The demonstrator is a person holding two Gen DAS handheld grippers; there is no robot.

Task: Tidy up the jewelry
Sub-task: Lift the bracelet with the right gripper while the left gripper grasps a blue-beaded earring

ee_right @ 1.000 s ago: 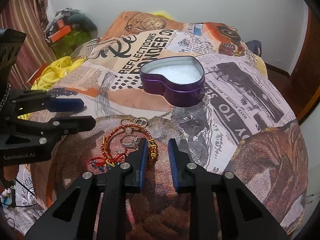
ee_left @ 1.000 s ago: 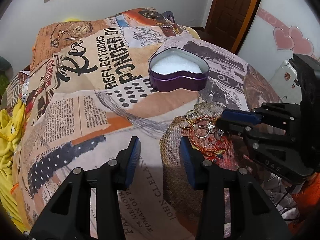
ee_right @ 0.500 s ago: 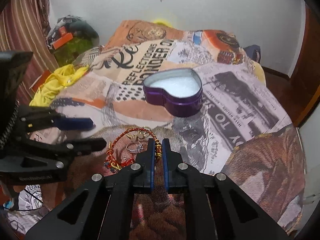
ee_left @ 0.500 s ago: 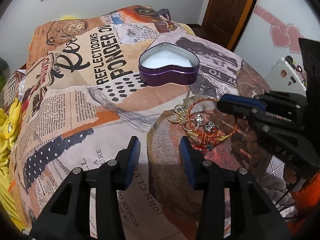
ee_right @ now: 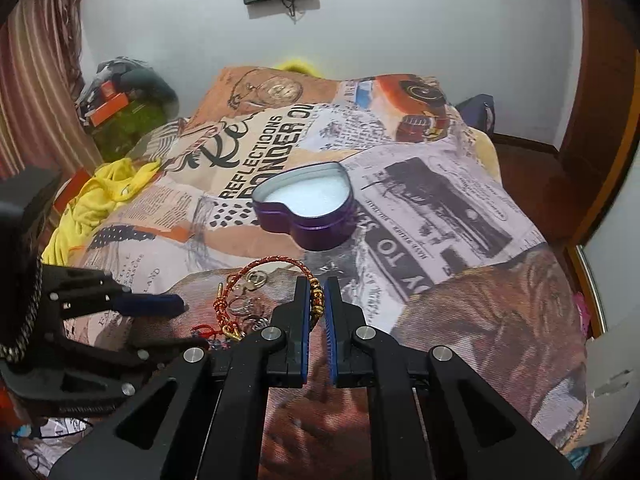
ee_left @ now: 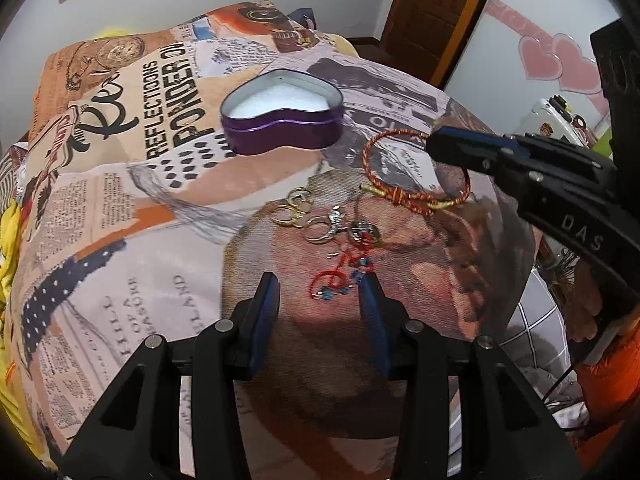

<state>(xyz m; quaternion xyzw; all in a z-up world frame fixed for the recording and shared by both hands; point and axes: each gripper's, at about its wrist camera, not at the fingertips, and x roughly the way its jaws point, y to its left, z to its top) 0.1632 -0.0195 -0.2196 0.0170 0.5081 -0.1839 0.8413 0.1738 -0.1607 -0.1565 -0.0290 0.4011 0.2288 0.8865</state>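
A red-and-gold braided bracelet [ee_right: 276, 260] hangs just above the printed bedspread, with my right gripper [ee_right: 317, 292] shut on its beaded side. In the left wrist view that bracelet [ee_left: 374, 142] dangles from the right gripper [ee_left: 438, 144] beside the open purple heart-shaped tin [ee_left: 280, 136], which has a white lining. Gold rings [ee_left: 294, 208], silver rings [ee_left: 324, 228] and a red thread bracelet with blue beads [ee_left: 340, 276] lie on the cover. My left gripper [ee_left: 320, 284] stands open just over the thread bracelet, holding nothing. The tin [ee_right: 320, 236] lies beyond the right gripper's fingers.
The bedspread [ee_left: 120, 200] falls away at its edges. A yellow cloth [ee_right: 100, 200] lies at the bed's left side, with clutter [ee_right: 120, 112] by the curtain behind it. A wooden door [ee_left: 432, 20] and a wall with pink hearts [ee_left: 552, 60] stand to the right.
The right gripper's jaws closed on the braided bracelet and raised it off the jewelry pile. My left gripper moved over toward the remaining pile, jaws unchanged.
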